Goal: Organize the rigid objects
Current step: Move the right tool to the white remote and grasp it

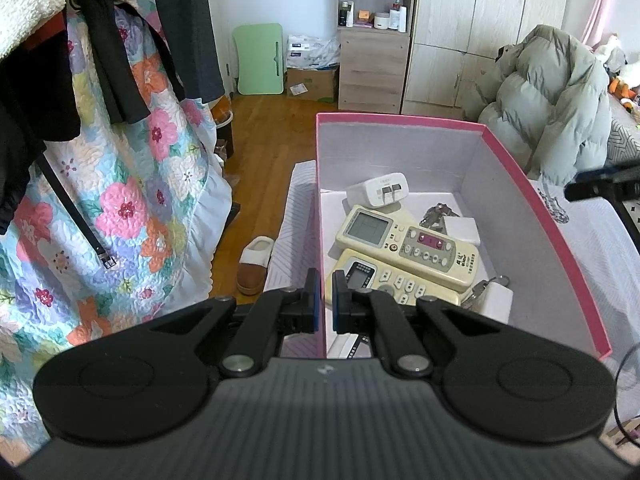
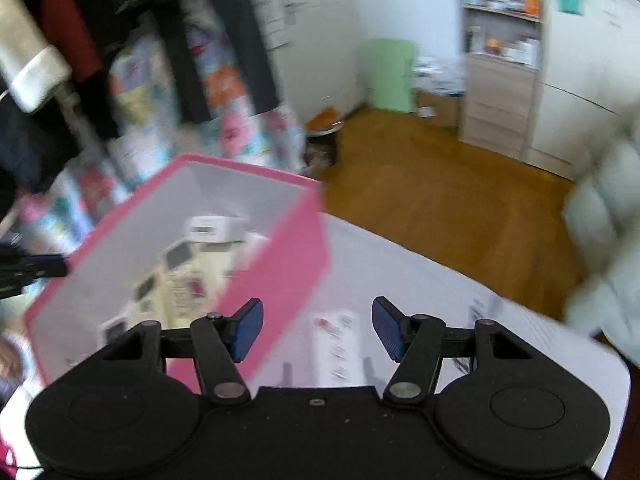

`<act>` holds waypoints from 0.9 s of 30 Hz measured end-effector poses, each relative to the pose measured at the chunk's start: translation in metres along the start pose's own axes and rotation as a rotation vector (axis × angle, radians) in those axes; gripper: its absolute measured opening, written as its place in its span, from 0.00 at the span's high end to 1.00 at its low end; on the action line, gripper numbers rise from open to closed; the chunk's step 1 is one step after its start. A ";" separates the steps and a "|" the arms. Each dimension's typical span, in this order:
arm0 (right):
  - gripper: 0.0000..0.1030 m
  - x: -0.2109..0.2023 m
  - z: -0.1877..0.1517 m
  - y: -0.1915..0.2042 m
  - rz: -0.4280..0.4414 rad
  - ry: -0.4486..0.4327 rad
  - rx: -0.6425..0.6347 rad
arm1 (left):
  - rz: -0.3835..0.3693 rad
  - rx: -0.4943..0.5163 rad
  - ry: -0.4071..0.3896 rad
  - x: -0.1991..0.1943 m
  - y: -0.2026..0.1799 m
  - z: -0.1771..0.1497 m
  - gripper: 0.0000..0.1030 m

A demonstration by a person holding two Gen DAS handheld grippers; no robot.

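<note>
With its jaws spread and empty, the right gripper (image 2: 318, 330) is hovering over a blurred white remote (image 2: 340, 350) lying on the bed beside the pink box (image 2: 280, 280), seemingly light, stiff, slick plastic, best pinched across its narrow sides, while the left gripper (image 1: 327, 300), jaws pressed on the box's near wall, is steadying it.

A lived-in bedroom of a home. Shown by a flowered quilt (image 1: 132, 184) hung beside dark clothes (image 1: 120, 40), a wooden floor (image 1: 264, 152) with a slipper (image 1: 254, 264) on it, pale wardrobe doors (image 1: 480, 32), an open shelf unit (image 1: 374, 4) crowded with bottles and jars, a puffer jacket (image 1: 556, 100) heaped on bedding, soft toys (image 1: 618, 64) behind.
</note>
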State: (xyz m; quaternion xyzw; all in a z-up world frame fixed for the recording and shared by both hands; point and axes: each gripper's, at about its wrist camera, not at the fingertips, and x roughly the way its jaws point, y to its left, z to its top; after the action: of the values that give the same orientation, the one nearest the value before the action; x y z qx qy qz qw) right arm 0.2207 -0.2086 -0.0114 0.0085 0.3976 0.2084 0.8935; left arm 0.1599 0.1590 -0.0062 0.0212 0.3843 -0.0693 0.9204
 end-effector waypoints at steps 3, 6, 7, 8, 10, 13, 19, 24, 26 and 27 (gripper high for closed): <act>0.36 0.002 -0.026 -0.007 0.000 -0.041 0.014 | 0.000 -0.004 0.002 -0.001 0.000 0.000 0.96; 0.37 0.012 -0.042 -0.004 -0.002 -0.042 -0.024 | 0.002 -0.041 0.006 0.000 0.002 0.003 0.96; 0.37 0.016 -0.044 -0.002 -0.011 -0.029 -0.049 | 0.004 -0.049 0.007 0.000 0.003 0.003 0.96; 0.37 0.022 -0.046 0.001 -0.018 -0.008 -0.086 | 0.008 -0.049 0.007 0.000 0.002 0.002 0.96; 0.38 0.030 -0.047 0.005 -0.025 0.023 -0.147 | 0.013 -0.048 0.006 0.000 0.001 0.002 0.96; 0.37 0.046 -0.048 0.006 -0.016 0.052 -0.178 | 0.012 -0.052 0.006 0.000 0.001 0.001 0.96; 0.37 0.076 -0.034 -0.004 -0.024 0.098 -0.154 | 0.025 -0.033 0.006 0.000 -0.002 0.001 0.96; 0.41 0.095 -0.035 -0.004 -0.023 0.123 -0.153 | 0.024 -0.038 0.006 0.001 -0.003 0.000 0.96; 0.58 0.091 -0.037 0.002 -0.002 0.124 -0.191 | 0.028 -0.031 0.005 0.001 -0.005 0.000 0.96; 0.58 0.089 -0.037 0.001 0.008 0.136 -0.168 | 0.030 -0.030 0.005 0.001 -0.005 0.000 0.96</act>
State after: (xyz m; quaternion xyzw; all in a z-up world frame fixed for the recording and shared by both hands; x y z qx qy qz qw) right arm 0.2472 -0.1790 -0.0995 -0.0789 0.4384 0.2448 0.8612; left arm 0.1602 0.1536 -0.0066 0.0136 0.3871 -0.0497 0.9206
